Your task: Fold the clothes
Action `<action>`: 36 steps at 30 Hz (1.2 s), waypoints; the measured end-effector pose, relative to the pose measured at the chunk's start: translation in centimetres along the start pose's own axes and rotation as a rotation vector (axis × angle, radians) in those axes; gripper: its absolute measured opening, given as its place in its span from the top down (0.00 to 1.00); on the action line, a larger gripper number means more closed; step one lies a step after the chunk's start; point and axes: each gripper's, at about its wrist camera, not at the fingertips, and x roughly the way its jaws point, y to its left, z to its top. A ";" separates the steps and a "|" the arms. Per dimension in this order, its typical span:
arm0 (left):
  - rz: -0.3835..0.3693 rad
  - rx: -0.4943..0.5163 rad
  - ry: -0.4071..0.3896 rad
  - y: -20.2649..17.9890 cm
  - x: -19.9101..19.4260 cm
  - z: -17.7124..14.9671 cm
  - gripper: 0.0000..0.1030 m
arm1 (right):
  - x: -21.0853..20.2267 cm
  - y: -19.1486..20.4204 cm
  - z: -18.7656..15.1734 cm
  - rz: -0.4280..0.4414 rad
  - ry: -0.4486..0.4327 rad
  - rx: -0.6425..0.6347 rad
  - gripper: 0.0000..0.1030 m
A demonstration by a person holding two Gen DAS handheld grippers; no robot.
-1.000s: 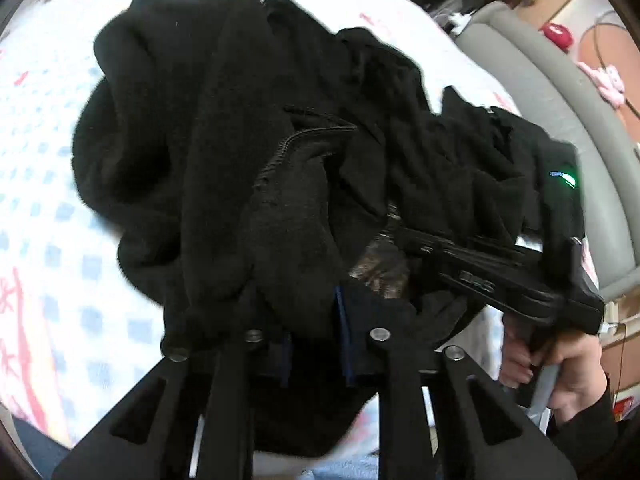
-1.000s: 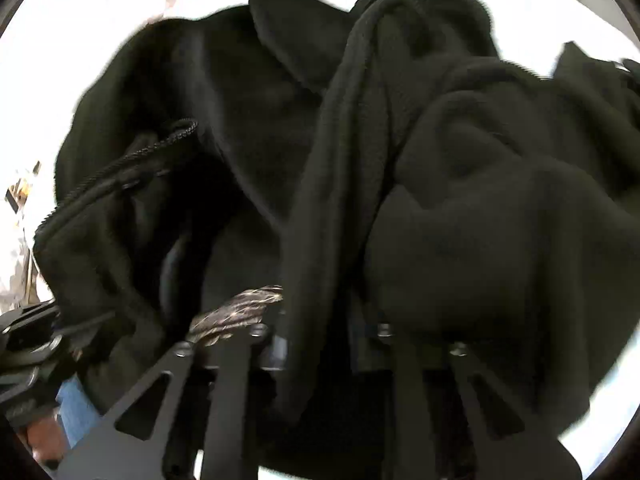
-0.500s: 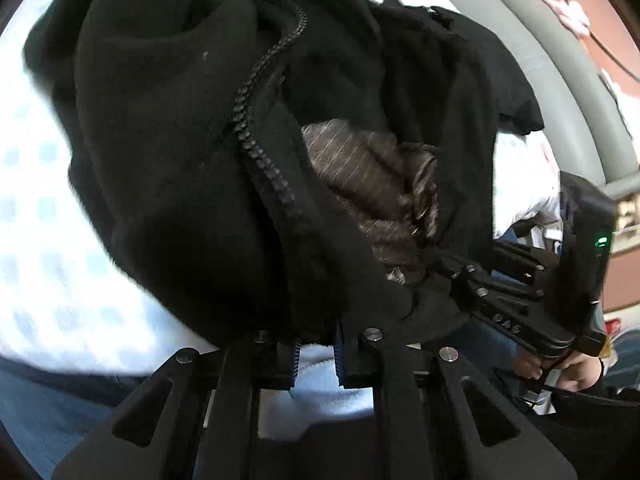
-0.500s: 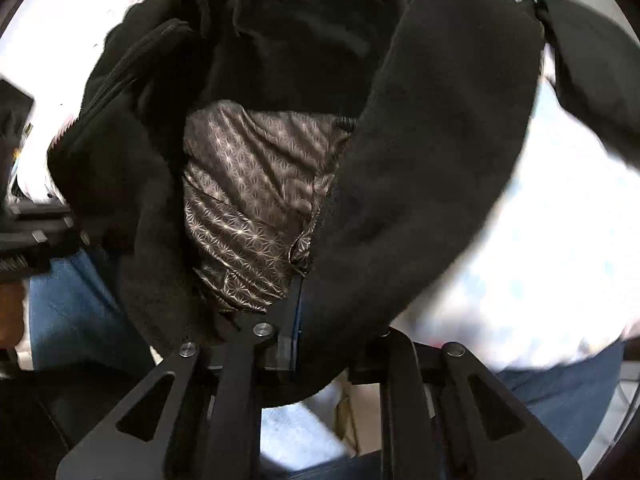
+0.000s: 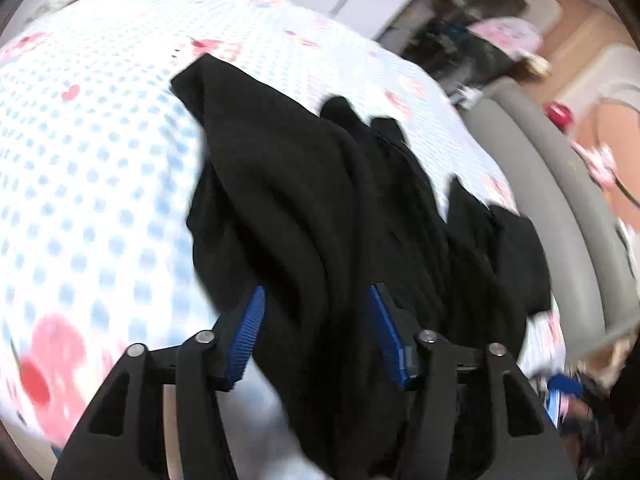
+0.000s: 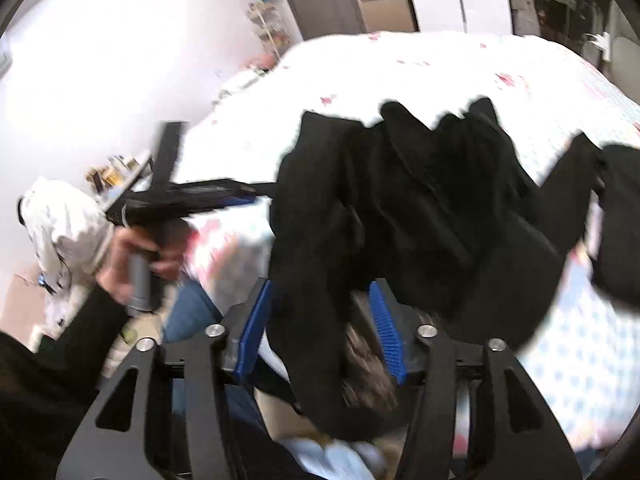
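A black fleece jacket (image 5: 304, 208) is seen stretched across a bed covered by a white sheet with blue checks and pink prints (image 5: 100, 168), its far end lying on the sheet and its near edge raised toward both cameras. In the left wrist view, the left tool (image 5: 316, 332) is shown with its blue ribbed pads (image 5: 250, 332) spread wide; black fabric hangs down between them, touching neither pad firmly as far as the blurred picture allows to be judged. In the right wrist view, the right tool (image 6: 320, 330) is likewise held wide open, with a fold of the jacket (image 6: 420, 216) and a strip of brown patterned lining (image 6: 366, 364) draped in the gap between its pads. The other tool (image 6: 192, 196) is visible at the left of that view, pointing toward the jacket's edge, its grey handle gripped by a hand (image 6: 136, 252) in a black sleeve (image 6: 52, 360). A grey padded bed frame (image 5: 560, 184) is seen along the right side of the mattress.
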 end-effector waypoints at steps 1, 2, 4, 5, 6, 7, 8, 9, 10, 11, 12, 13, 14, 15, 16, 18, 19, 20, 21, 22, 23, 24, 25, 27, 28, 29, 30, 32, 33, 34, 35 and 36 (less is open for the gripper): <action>0.028 -0.014 -0.011 0.4 0.9 1.2 0.26 | 2.0 0.1 1.2 0.005 -0.008 -0.018 0.41; 0.033 -0.035 0.004 0.6 2.6 1.5 0.29 | 5.0 -0.4 1.8 -0.019 0.023 -0.017 0.41; 0.026 -0.083 0.050 0.5 6.5 1.2 0.68 | 11.0 -1.5 2.9 -0.065 0.086 -0.011 0.41; 0.029 -0.072 0.035 0.3 6.5 0.9 0.83 | 13.2 -2.6 3.0 -0.057 0.129 0.027 0.42; 0.034 -0.051 0.007 0.0 5.9 0.4 0.84 | 15.5 -3.6 3.1 -0.047 0.172 0.067 0.42; 0.039 -0.030 -0.021 -0.3 5.2 0.0 0.87 | 18.0 -4.6 2.9 -0.012 0.218 0.119 0.42; 0.044 -0.008 -0.048 -0.6 4.6 -0.4 0.88 | 20.3 -5.4 2.8 0.022 0.260 0.167 0.44; 0.039 -0.008 -0.104 -0.5 2.7 -0.7 0.88 | 21.3 -5.5 2.7 0.037 0.279 0.184 0.49; 0.032 -0.015 -0.168 -0.3 0.5 -1.0 0.89 | 22.2 -5.5 2.6 0.052 0.295 0.197 0.63; 0.037 -0.043 -0.220 0.5 -1.8 -1.7 0.89 | 21.7 -4.8 2.3 0.058 0.288 0.177 0.72; 0.048 -0.078 -0.269 1.5 -4.1 -2.6 0.89 | 21.2 -4.2 2.1 0.065 0.281 0.158 0.77; 0.058 -0.113 -0.319 2.4 -6.3 -3.4 0.89 | 20.7 -3.5 1.8 0.072 0.274 0.139 0.84; 0.081 -0.163 -0.323 4.0 -7.5 -4.6 0.89 | 20.2 -2.8 1.5 0.079 0.267 0.119 0.86; 0.109 -0.219 -0.312 5.7 -8.3 -5.9 0.88 | 19.7 -2.1 1.3 0.086 0.260 0.100 0.87; 0.128 -0.239 -0.298 6.4 -8.4 -6.7 0.88 | 19.2 -1.4 1.0 0.092 0.253 0.080 0.87; 0.163 -0.256 -0.268 7.1 -8.3 -7.7 0.87 | 18.4 0.0 0.4 0.102 0.242 0.041 0.87; 0.180 -0.265 -0.252 7.4 -8.2 -8.2 0.83 | 18.9 0.5 -0.4 0.069 0.263 0.017 0.87; 0.197 -0.274 -0.237 7.7 -8.1 -8.7 0.79 | 19.3 1.0 -1.2 0.039 0.283 -0.008 0.87; 0.214 -0.283 -0.222 8.0 -8.0 -9.2 0.78 | 19.0 1.4 -1.6 0.037 0.291 -0.027 0.87; 0.231 -0.291 -0.206 8.4 -7.9 -9.7 0.72 | 18.6 1.9 -2.0 0.035 0.299 -0.046 0.87; 0.248 -0.300 -0.191 8.7 -7.8 -10.2 0.61 | 18.3 2.3 -2.4 0.033 0.308 -0.066 0.87; 0.265 -0.308 -0.176 9.0 -7.8 -10.7 0.55 | 17.9 2.8 -2.8 0.031 0.316 -0.085 0.87; 0.252 -0.273 -0.186 8.6 -8.0 -10.1 0.52 | 17.5 3.2 -3.2 0.029 0.324 -0.105 0.87; 0.206 -0.172 -0.224 7.2 -8.6 -8.3 0.49 | 16.3 3.7 -3.1 0.021 0.339 -0.156 0.85; 0.186 -0.125 -0.231 6.3 -8.4 -7.1 0.45 | 15.9 3.7 -2.7 0.007 0.341 -0.178 0.82; 0.178 -0.076 -0.231 5.2 -7.8 -5.8 0.40 | 15.4 3.8 -2.2 -0.006 0.340 -0.198 0.75; 0.174 -0.026 -0.232 4.2 -7.0 -4.5 0.40 | 15.0 3.6 -1.3 -0.005 0.315 -0.197 0.72; 0.130 0.040 -0.207 2.1 -4.9 -2.9 0.40 | 15.4 2.9 0.2 -0.025 0.289 -0.181 0.66; 0.074 0.051 -0.194 1.4 -3.6 -2.1 0.40 | 16.1 2.4 0.8 -0.043 0.284 -0.167 0.60; 0.013 0.057 -0.183 0.9 -2.3 -1.2 0.40 | 16.8 1.9 1.4 -0.062 0.280 -0.153 0.50; -0.048 0.064 -0.172 0.4 -1.0 -0.4 0.41 | 17.4 1.3 2.0 -0.081 0.275 -0.139 0.47; -0.084 0.064 -0.157 -0.1 0.5 0.2 0.41 | 18.1 0.8 2.6 -0.100 0.271 -0.125 0.45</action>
